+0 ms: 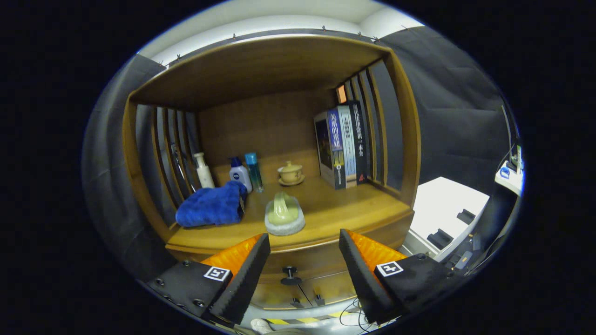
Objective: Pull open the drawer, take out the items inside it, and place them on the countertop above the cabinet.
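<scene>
Cabinet [279, 139] of brown wood stands ahead of the claw, its upper part an open alcove with slatted sides and a solid back. Its counter [344, 204] carries everything in sight. Below the counter's front edge is the drawer [307, 263], its front flush with the cabinet and closed, with a small dark knob [290, 274] in the gap between the two fingers. Whatever lies inside the drawer is hidden.

At the right of the alcove, a row of upright books [342, 146] leans against the slats. At the left front of the counter lies a crumpled blue cloth [212, 205]. Near the middle front, just beyond the fingers, sits a scrubbing brush [284, 215] with a pale green handle on a whitish base. Behind the cloth stand three bottles: a white one [203, 170] nearest the left slats, a white one with a blue cap [240, 176], and a slim blue-green one [254, 171] just beside it. Further back, near the books, is a small lidded tea cup on a saucer [291, 174].

The claw [305, 272] is spread wide, fingers well apart and holding nothing, level with the drawer front.
</scene>
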`<state>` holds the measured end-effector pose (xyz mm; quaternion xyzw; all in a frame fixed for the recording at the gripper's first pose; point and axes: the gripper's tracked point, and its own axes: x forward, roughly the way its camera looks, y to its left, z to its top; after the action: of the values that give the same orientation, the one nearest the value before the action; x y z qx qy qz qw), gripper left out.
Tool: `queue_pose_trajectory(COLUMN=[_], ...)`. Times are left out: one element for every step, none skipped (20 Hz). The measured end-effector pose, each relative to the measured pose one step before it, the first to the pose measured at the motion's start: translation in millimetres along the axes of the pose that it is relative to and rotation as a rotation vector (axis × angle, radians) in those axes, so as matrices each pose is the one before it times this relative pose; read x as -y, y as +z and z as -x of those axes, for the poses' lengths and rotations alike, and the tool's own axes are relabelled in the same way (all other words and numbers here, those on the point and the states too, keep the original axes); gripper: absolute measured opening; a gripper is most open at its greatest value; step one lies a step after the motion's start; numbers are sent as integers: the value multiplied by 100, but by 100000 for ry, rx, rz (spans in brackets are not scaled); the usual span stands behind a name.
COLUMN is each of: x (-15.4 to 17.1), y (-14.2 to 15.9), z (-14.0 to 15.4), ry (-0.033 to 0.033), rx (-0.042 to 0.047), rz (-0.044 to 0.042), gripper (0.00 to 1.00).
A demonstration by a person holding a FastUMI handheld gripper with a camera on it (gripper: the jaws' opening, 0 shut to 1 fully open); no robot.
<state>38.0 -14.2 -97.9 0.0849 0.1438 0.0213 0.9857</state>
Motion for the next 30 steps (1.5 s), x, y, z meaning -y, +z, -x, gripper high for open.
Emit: queue_pose_trajectory(x=[-83, -312, -273, -342, -423, -279, -134, 59, -24, -116, -404, -309, -219, -206, -116, 27, -22, -125, -54, 87, -37, 123, 59, 77, 32, -66, -54, 40, -21, 31], y=[1225, 1372, 1364, 1556, 1360, 1334, 1185, 1041, 1109, 939, 813, 844, 705, 603, 534, 401, 410, 232, 58, -97, -88, -258, -134, -125, -166, -37, 81, -104, 103, -11], z=[745, 669, 703, 749, 670, 571, 663, 600, 643, 578, 525, 474, 454, 406, 390, 245, 180, 182, 31, -79, 158, -112, -82, -85, 143, 107, 29, 5, 6, -13], ry=[67, 421, 615, 736, 1205, 600, 70, -782, -818, -161, 496, 693, 531, 451, 181, -77, -39, 192, 177, -161, -109, -368, -222, -134, -206, -5, -116, -175, -266, -187], rx=[1663, 1995, 2205, 2337, 2110, 1652, 1385, 984, 1328, 1222, 1232, 1521, 1197, 956, 874, 878, 1096, 532, 134, -276, -349, -499, -537, -360, -201, 48, -71, -75, 83, -46], rz=[697, 412, 138, -233, -198, -60, 423, 1221, 1626, 1628, 1105, 463, 176, -10, 19, 51, 12, -165, -253, -324, -134, -257, -252, -233, -165, -11, 43, 128, 153, 143], gripper=[99, 99, 99, 99, 99, 99, 99, 99, 99, 99, 99, 99, 99, 99, 99, 99, 99, 99, 99, 99, 99, 99, 99, 99, 99, 99, 99, 99, 99, 99])
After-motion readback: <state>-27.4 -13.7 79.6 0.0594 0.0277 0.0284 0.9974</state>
